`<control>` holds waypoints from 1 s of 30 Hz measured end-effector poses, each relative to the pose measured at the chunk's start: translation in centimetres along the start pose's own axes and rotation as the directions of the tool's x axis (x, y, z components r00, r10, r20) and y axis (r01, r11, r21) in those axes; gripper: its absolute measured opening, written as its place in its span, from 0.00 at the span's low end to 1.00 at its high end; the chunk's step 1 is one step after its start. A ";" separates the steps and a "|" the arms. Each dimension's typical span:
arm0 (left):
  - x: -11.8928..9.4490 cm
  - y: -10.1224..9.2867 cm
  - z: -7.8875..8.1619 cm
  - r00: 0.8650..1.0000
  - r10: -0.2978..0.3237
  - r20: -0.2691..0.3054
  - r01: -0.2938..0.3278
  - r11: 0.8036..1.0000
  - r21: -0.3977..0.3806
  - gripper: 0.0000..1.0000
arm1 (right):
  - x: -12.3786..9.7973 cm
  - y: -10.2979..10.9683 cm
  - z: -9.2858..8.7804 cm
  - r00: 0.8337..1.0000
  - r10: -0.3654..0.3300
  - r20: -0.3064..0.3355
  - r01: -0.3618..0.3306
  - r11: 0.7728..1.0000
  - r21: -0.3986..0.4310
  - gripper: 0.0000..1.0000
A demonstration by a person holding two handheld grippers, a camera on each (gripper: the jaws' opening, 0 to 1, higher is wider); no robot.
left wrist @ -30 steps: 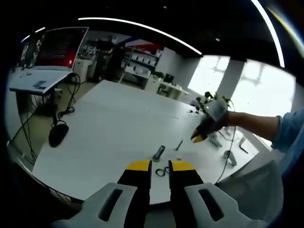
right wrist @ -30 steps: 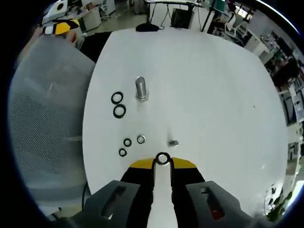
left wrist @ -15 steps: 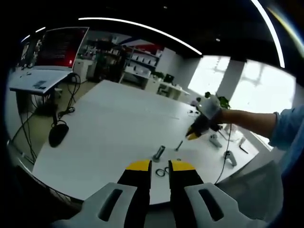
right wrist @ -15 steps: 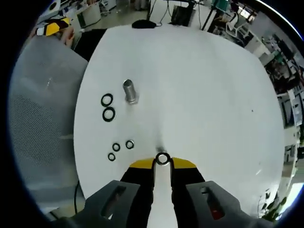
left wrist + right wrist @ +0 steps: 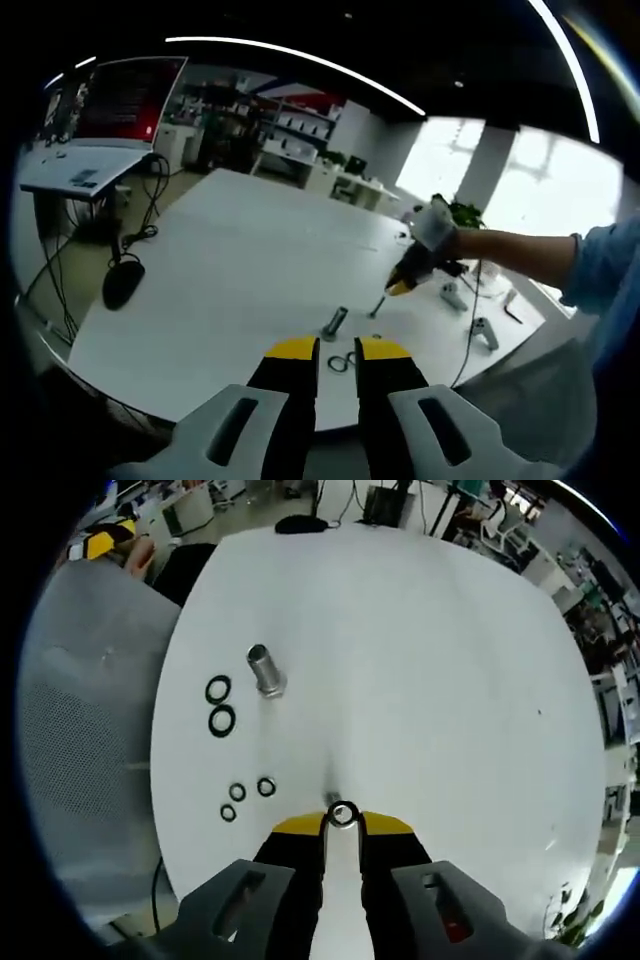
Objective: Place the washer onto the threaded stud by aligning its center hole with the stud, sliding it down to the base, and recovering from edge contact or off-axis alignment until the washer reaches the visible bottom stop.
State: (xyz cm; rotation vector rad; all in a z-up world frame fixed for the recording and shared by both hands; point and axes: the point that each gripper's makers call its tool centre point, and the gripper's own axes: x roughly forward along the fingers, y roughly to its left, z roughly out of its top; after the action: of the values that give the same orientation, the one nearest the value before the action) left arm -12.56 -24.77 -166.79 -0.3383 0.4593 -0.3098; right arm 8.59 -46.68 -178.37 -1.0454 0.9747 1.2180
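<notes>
Right gripper view: right claw (image 5: 342,823) pinches a washer (image 5: 342,813) at its yellow tips above the white worktop (image 5: 420,660).
Farther off lie small rings (image 5: 247,800), two larger rings (image 5: 220,707) and the upright threaded stud (image 5: 265,669); left claw (image 5: 338,352) hovers slightly parted, empty.

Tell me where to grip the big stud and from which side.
Grip the stud on its plain upper shank, claw coming from above and closing across it. It stands upright on its wider base on the table, so the sides are free. The washers lie close beside it; keep the jaws off that side.
</notes>
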 end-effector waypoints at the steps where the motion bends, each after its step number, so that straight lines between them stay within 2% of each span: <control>1: 0.0 0.0 0.0 1.000 0.001 0.001 -0.001 1.000 -0.001 0.12 | 0.1 0.0 0.0 1.000 0.005 0.000 -0.005 1.000 0.003 0.13; 7: 0.0 0.0 0.0 1.000 0.002 0.001 -0.002 1.000 -0.003 0.12 | 0.3 0.5 -0.1 0.999 0.036 -0.009 -0.036 0.999 0.001 0.13; 20: 0.0 0.0 -0.1 1.000 -0.001 -0.003 0.001 1.000 -0.001 0.12 | 1.3 0.2 -0.4 0.999 0.038 -0.035 -0.038 0.999 0.000 0.13; 30: 0.0 0.0 -0.1 1.000 -0.003 -0.008 0.003 1.000 0.002 0.12 | 3.1 0.7 -1.0 0.996 0.052 -0.065 -0.052 0.999 0.012 0.13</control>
State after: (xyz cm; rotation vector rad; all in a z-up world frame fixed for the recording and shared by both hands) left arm -12.59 -24.84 -166.90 -0.3359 0.4662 -0.3146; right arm 8.18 -46.86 -181.64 -1.0633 1.0638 1.2261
